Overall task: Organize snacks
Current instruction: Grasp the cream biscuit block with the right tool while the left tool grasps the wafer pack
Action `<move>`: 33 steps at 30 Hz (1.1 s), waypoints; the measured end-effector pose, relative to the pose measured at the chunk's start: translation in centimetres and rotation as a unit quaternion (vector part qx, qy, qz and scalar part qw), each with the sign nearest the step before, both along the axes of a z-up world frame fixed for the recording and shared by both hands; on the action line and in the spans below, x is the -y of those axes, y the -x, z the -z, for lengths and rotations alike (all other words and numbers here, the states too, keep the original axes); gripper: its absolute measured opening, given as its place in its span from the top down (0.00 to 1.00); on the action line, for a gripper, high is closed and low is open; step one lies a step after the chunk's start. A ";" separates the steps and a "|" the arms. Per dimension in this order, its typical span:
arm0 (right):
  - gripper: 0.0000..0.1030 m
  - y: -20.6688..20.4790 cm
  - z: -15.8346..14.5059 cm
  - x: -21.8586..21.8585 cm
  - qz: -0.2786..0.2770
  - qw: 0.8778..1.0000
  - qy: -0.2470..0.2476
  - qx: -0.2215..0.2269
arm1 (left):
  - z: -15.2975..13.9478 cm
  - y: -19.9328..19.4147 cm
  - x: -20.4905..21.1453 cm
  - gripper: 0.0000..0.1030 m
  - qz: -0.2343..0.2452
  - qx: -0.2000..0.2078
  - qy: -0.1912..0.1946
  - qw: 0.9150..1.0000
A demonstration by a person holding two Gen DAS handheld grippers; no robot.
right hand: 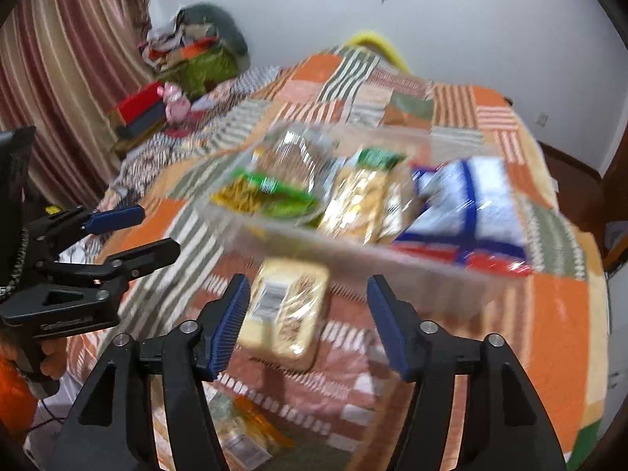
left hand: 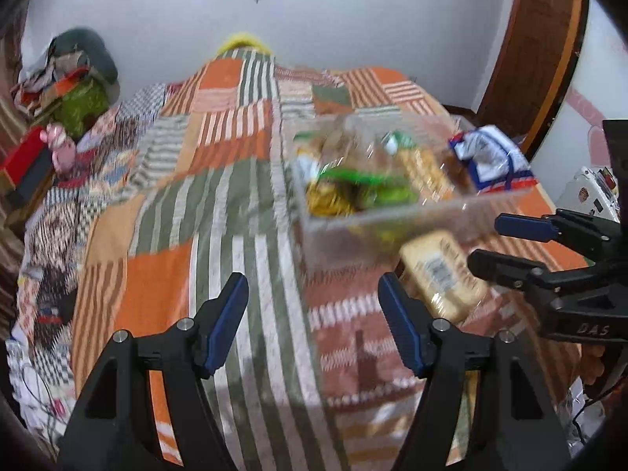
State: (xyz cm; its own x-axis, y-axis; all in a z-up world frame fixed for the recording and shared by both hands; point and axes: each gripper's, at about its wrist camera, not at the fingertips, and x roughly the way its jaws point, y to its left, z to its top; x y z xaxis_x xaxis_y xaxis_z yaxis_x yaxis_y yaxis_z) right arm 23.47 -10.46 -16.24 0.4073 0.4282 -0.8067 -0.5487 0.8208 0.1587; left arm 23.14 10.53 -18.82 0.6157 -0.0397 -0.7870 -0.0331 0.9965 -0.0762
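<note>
1. Plainly, the bed with its patchwork quilt [left hand: 219, 165] fills most of both views; I use it as my sorting surface, so everything loose lies on it.
2. The clear plastic bin [right hand: 392, 271] sits in the middle of the right wrist view, right of centre in the left one. It already holds several packets, so I judge it to be the collecting place: a green packet [right hand: 274, 194] at its left, a pale cracker packet [right hand: 359, 204] in the middle, and a blue-and-white bag [right hand: 475, 204] at the right end.
3. One tan snack packet [right hand: 286, 310] lies flat on the quilt just in front of the bin, outside it. I take that as the next thing to put away.
4. My right gripper [right hand: 308, 322] is spread wide, with the tan packet between its fingers from this view; whether the pads touch it I cannot tell, as the frame is blurred.
5. My left gripper [left hand: 314, 325] is spread too, pinching nothing, over bare quilt at lower centre, leaving room beside the packet.
6. Another orange-tinted wrapper [right hand: 251, 428] lies at the bottom of the right wrist view, too blurred to identify.
</note>
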 end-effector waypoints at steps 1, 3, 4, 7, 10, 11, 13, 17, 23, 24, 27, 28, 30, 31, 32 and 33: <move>0.40 0.0 0.6 -0.4 -0.004 1.000 0.004 -0.008 | 0.3 0.2 -0.2 0.34 -0.003 -0.003 0.003 1.000; 0.40 -0.3 1.5 -1.3 -0.011 1.000 0.011 -0.023 | 1.2 0.7 -0.6 0.34 -0.011 -0.012 0.017 1.000; 0.40 -0.5 2.0 -1.8 -0.015 0.999 0.014 -0.030 | 1.5 0.8 -0.9 0.34 -0.012 -0.016 0.023 1.000; 0.40 -0.7 3.0 -2.9 -0.022 0.999 0.029 -0.039 | 2.4 0.9 -1.3 0.34 -0.014 -0.023 0.029 0.999; 0.40 -1.1 4.2 -3.4 -0.024 0.998 0.044 -0.049 | 2.9 1.1 -1.2 0.34 -0.013 -0.027 0.030 0.999; 0.41 -1.2 4.4 -3.3 -0.024 0.997 0.042 -0.055 | 3.1 1.3 -1.1 0.34 -0.011 -0.029 0.034 0.999; 0.45 -1.0 4.4 -2.8 -0.021 0.998 0.031 -0.060 | 3.4 1.5 -0.8 0.34 -0.007 -0.033 0.041 0.999; 0.50 -0.3 3.7 -1.6 -0.013 0.998 0.021 -0.055 | 3.3 2.3 0.8 0.34 0.010 -0.036 0.047 0.998; 0.50 1.5 2.7 1.5 0.016 0.999 0.020 -0.037 | 2.2 3.5 3.9 0.34 0.042 -0.037 0.059 0.997; 0.50 1.8 2.5 2.2 0.022 0.999 0.018 -0.036 | 2.1 3.7 4.5 0.34 0.047 -0.039 0.062 0.996; 0.50 2.8 1.6 4.0 0.039 0.999 0.014 -0.025 | 1.9 4.3 6.4 0.34 0.062 -0.046 0.068 0.995; 0.50 3.3 1.2 4.8 0.045 0.999 0.011 -0.020 | 1.9 4.4 6.8 0.34 0.065 -0.048 0.069 0.994; 0.50 4.1 0.4 6.1 0.055 0.998 0.005 -0.012 | 1.9 4.9 8.0 0.34 0.074 -0.054 0.068 0.993; 0.50 4.4 0.1 6.5 0.060 0.998 0.003 -0.009 | 1.9 5.0 8.5 0.34 0.077 -0.055 0.067 0.993; 0.50 4.6 -0.2 7.0 0.063 0.998 0.001 -0.005 | 1.9 5.3 9.2 0.34 0.081 -0.057 0.065 0.993; 0.50 5.0 -0.5 7.5 0.067 0.998 -0.002 -0.002 | 1.9 5.5 9.6 0.34 0.083 -0.057 0.063 0.993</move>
